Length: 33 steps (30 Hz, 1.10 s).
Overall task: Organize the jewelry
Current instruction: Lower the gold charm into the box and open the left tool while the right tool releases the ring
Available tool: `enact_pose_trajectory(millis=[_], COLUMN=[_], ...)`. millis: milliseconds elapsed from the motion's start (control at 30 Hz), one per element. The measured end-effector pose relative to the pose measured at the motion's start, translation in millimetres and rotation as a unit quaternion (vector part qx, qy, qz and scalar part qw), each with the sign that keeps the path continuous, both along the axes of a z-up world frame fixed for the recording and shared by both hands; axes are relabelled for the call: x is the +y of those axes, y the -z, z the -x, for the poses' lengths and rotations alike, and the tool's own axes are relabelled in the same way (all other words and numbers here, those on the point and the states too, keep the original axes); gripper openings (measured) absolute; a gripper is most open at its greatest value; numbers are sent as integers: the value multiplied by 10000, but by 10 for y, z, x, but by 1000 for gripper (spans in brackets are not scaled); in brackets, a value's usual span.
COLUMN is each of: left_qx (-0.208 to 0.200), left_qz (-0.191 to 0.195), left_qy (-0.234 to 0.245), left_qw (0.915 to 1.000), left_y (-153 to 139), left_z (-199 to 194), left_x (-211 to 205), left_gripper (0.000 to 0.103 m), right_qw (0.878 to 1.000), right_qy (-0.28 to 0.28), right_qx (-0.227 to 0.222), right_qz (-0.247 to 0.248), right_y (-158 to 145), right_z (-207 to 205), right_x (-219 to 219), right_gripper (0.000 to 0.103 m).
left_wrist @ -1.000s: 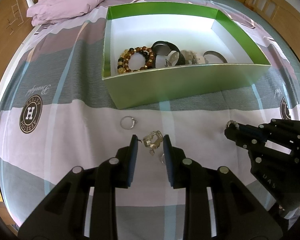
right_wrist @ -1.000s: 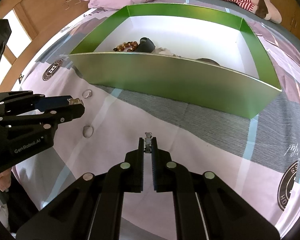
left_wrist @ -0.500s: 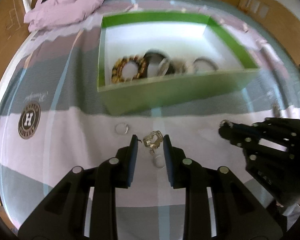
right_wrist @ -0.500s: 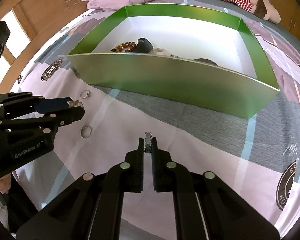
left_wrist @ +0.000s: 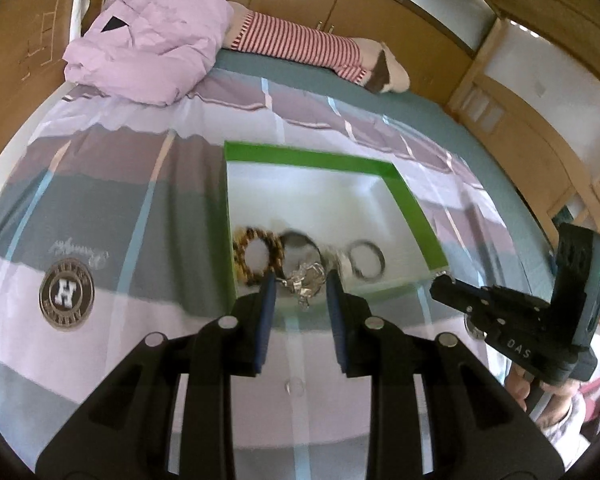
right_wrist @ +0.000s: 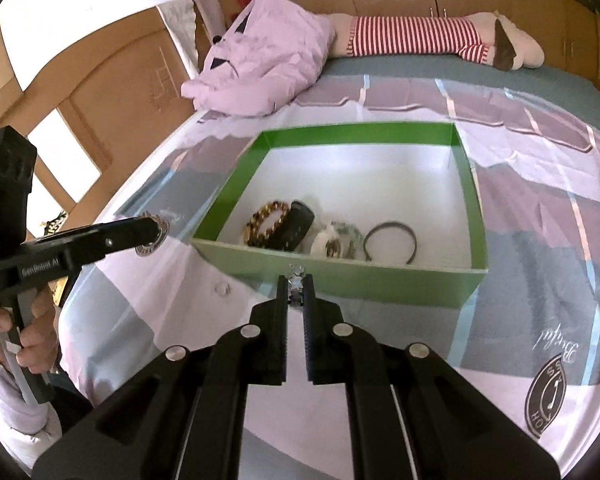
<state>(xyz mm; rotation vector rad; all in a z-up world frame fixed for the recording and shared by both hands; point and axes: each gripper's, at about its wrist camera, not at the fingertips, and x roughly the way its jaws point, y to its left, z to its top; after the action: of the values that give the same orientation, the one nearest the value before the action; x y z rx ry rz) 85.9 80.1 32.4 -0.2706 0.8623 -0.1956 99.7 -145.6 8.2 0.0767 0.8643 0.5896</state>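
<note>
Left wrist view shows my left tongs [left_wrist: 300, 284] pinching a crumpled silvery piece [left_wrist: 306, 280], perhaps a brooch, raised toward the green box [right_wrist: 380, 280] for dropping in, while my right tongs [right_wrist: 296, 280] grip a small sparkly trinket [right_wrist: 297, 271] just short of its near wall.

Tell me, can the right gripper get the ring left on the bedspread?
Probably not yet: the right gripper is shut on a small jewel. The ring itself lies uncovered, left of it.
</note>
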Motion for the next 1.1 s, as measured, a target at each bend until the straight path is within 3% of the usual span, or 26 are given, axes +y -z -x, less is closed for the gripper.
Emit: enact_pose_trajectory(millis=[100,200,300,433,500,567,600,767,833,967,1100], left_qx=[-17,-8,-21,-26,-5,7,9,-23,-14,58,104], left_qz=[-171,-727,-1393,-1716,-1749,-1725,-1726,-1701,-1611,-1135,-1284], left_qy=[-255,-469,-495,-376,-338,-332,-332,-321,-284,-186,-632], left_qw=[9995,9962,9890,9844,9840,9844,9844,9849,9865,9933,9897], left_y=[41,192,323,415,440,453,453,425,403,263,77], left_z=[-228,-418,-502,-525,-522,-518,-515,-482,-465,-382,-128], left_x=[-6,-112,-283,-397,-421,-420,-423,-447,-444,-285,75], left_gripper=[25,25,25,26,26,26,26,32,46,47,49], right_qw=[9998,9994,9989,9976,9968,9967,9967,9970,9971,9978,9994], right_qy=[137,305,425,473,523,594,616,667,667,632,289], right_qx=[-87,-91,60,85,51,71,84,57,42,25,-55], right_qz=[-145,-117,171,503,604,553,520,394,352,203,-167], right_y=[-66,2,191,358,387,394,394,329,309,256,123], right_z=[-181,-398,-551,-612,-622,-633,-638,-607,-594,-556,-389], right_x=[5,35,95,134,120,73,55,-2,-8,-21,1], right_gripper=[6,6,6,6,9,26,29,30,32,40,40])
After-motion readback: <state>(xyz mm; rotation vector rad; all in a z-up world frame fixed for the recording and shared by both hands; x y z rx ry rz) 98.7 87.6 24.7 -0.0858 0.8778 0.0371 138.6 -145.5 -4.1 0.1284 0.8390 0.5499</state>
